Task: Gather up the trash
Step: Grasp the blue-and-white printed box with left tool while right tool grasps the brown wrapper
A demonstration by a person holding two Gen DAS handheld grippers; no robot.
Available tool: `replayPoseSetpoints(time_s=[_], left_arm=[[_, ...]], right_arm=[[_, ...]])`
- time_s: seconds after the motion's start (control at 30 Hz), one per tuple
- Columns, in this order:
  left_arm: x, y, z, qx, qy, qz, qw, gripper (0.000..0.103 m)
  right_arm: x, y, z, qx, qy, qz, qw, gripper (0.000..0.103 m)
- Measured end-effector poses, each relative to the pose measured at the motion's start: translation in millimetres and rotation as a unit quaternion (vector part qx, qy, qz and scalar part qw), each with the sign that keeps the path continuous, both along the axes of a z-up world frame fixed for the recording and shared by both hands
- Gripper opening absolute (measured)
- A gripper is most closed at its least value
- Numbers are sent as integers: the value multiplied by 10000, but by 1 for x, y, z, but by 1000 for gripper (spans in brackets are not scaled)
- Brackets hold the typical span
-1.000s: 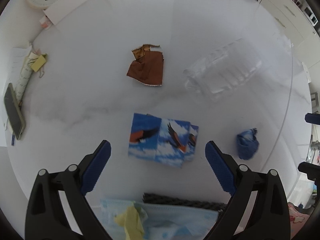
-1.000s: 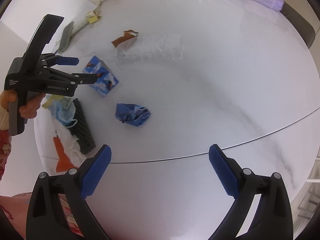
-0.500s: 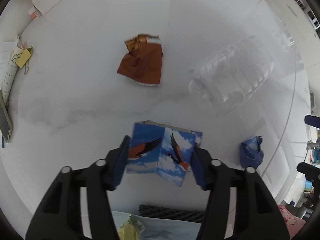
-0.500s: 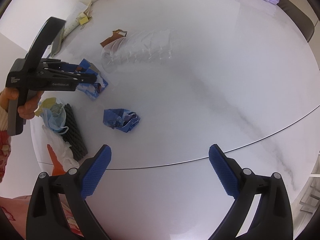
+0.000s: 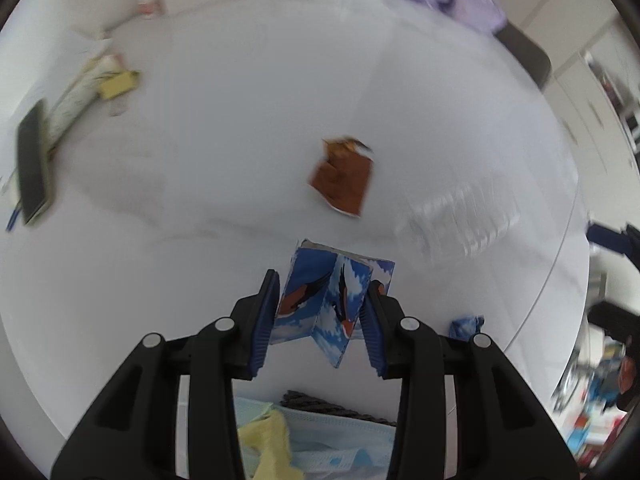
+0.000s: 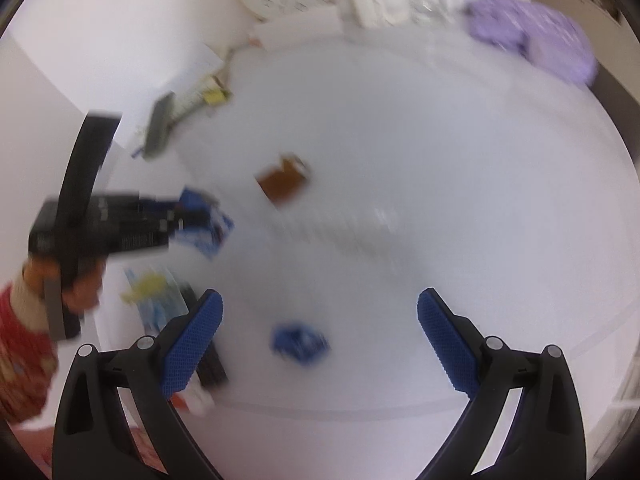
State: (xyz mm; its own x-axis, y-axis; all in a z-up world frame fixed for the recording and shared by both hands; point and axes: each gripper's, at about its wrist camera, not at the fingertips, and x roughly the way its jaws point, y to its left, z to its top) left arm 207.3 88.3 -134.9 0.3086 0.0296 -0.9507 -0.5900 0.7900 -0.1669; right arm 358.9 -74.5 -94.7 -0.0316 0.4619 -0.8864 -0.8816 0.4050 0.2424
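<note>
My left tongs (image 5: 320, 316) point steeply down at the white table (image 5: 224, 128), and their jaws are closing on the blue bird-print carton (image 5: 326, 304). Both blue pads press its sides, and the flattened carton folds into a ridge between them, its far edge poking out beyond the tips. From the right wrist view I see my left hand (image 6: 68, 280) wrapped around the black handle at the left of the table, red patterned sleeve (image 6: 24, 356) below it, the tongs reaching out level across the frame with the carton at their tip.

My right tongs (image 6: 320, 340) hang above the near edge of the table with the jaws spread wide and nothing between the pads. Below that gap, on the table, lies a crumpled blue wrapper (image 6: 300, 340). Farther off lies a brown wrapper (image 5: 344, 180), and a clear plastic bottle (image 5: 460, 216) lies on its side to its right, blurred. Just under my left tongs sits a pile with a pale blue face mask (image 5: 332, 444) and a yellow scrap (image 5: 268, 440).
</note>
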Motion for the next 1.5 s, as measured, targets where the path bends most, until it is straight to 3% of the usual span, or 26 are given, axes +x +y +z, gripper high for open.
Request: replayPoseSetpoints(time_s=[0.2, 0.37, 0.57, 0.7, 0.8, 0.93, 1.03, 1.23, 1.33, 1.43, 1.5], left_arm=[[-37, 29, 18, -12, -286, 684, 9972, 38], [-50, 48, 13, 12, -358, 876, 9955, 38], [-60, 61, -2, -188, -459, 1036, 9934, 38], [-62, 63, -8, -220, -455, 1090, 9928, 38], [-64, 64, -10, -233, -465, 1128, 9922, 38], [-63, 63, -11, -202, -439, 1159, 9921, 38], [-61, 60, -8, -167, -434, 1133, 9925, 38], [-51, 39, 19, 81, -536, 898, 9945, 38], [-42, 13, 40, 275, -625, 599, 9959, 38], [-29, -27, 60, 353, -745, 171, 9964, 38], [-18, -64, 72, 363, -820, -188, 9958, 38]], right_arm=[[1, 111, -24, -162, 122, 602, 9980, 97], [-13, 180, -71, -808, -256, 1259, 9884, 97], [-23, 209, -110, -1370, -615, 1833, 9715, 83], [-28, 212, -125, -1698, -959, 2112, 9578, 67], [-26, 213, -124, -1644, -911, 2135, 9587, 57], [-21, 211, -120, -1574, -780, 2036, 9632, 49], [-14, 206, -107, -1297, -453, 1852, 9730, 49], [-11, 171, -49, -491, -218, 1517, 9870, 49], [-8, 117, -14, -124, -138, 1233, 9922, 49], [-12, 64, 2, 3, -116, 915, 9957, 49], [-11, 7, 10, 29, -97, 603, 9981, 49]])
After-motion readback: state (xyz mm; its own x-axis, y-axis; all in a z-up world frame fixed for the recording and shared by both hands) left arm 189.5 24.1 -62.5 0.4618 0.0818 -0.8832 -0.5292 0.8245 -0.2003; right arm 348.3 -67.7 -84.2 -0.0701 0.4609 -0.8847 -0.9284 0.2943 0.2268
